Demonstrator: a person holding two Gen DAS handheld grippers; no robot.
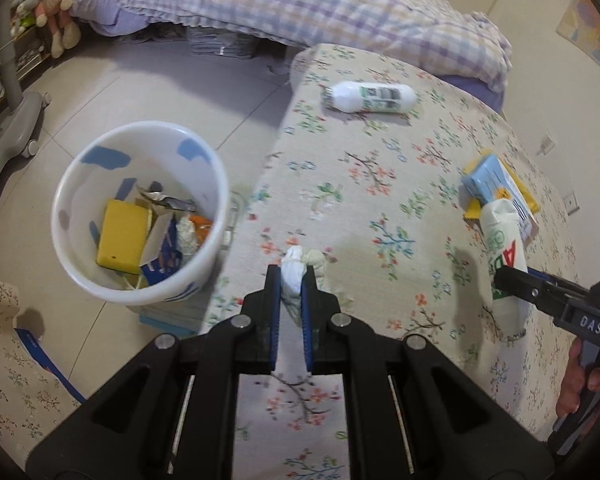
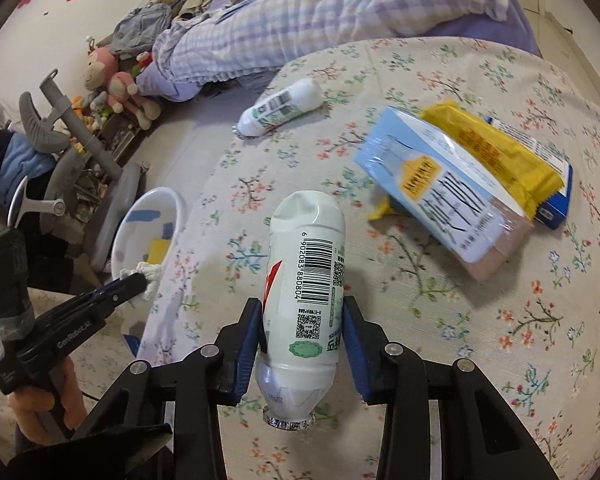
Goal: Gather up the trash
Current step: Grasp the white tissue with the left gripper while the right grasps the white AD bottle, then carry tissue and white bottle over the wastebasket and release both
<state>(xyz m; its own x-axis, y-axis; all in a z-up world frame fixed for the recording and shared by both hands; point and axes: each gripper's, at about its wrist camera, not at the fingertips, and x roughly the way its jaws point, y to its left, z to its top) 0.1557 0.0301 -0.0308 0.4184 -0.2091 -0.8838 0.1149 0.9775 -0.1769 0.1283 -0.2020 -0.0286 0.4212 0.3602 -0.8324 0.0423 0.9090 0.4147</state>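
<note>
A: The crumpled tissue point(image 1: 296, 276) is pinched tight in the left gripper point(image 1: 291, 280), over the table edge; the bin point(image 1: 140, 216) sits at ten o'clock.

B: And the white bottle point(image 2: 304, 300)?

A: Clamped in the right gripper point(image 2: 302, 320). The slick bottle could slip out, I'd guess.

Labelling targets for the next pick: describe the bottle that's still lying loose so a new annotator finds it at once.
Start at the floral-cloth table and go to its far edge, toward the checked bedding. The loose bottle lies there on its side, alone. Unlike the other white bottle, no jaws are around it.
</note>
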